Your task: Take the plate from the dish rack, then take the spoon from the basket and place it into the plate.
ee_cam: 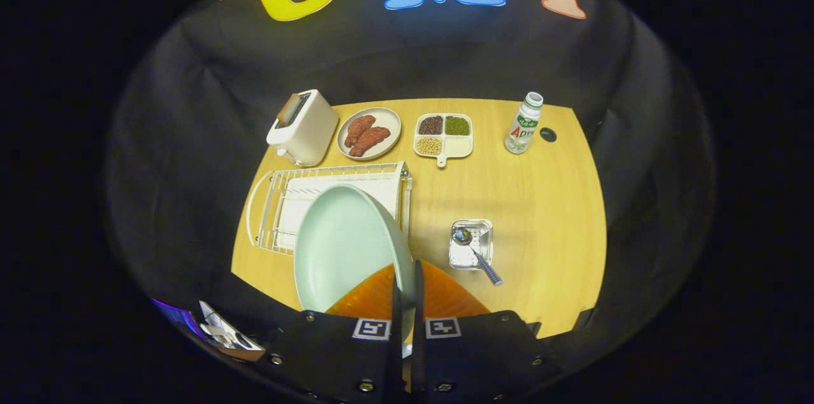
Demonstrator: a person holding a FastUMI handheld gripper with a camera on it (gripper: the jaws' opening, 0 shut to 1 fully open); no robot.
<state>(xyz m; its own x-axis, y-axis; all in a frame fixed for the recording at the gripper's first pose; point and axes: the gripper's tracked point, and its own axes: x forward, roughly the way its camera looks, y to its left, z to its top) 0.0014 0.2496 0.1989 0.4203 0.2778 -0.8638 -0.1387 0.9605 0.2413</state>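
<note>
Gripper (pixel 407 277) fingers pinching the right rim of the pale green plate (pixel 343 245), holding it over the near edge of the white dish rack (pixel 273 200). Spoon (pixel 474 248) lying in the small metal basket (pixel 472 243) to the right, handle poking out onto the wooden table (pixel 540 200).

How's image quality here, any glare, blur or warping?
Gripper view: fisheye bends the table edges and stretches the plate pinched between the fingers; lighting even, shadows soft; slight glare on the spoon bowl and metal basket; bottle label too small to read.
</note>
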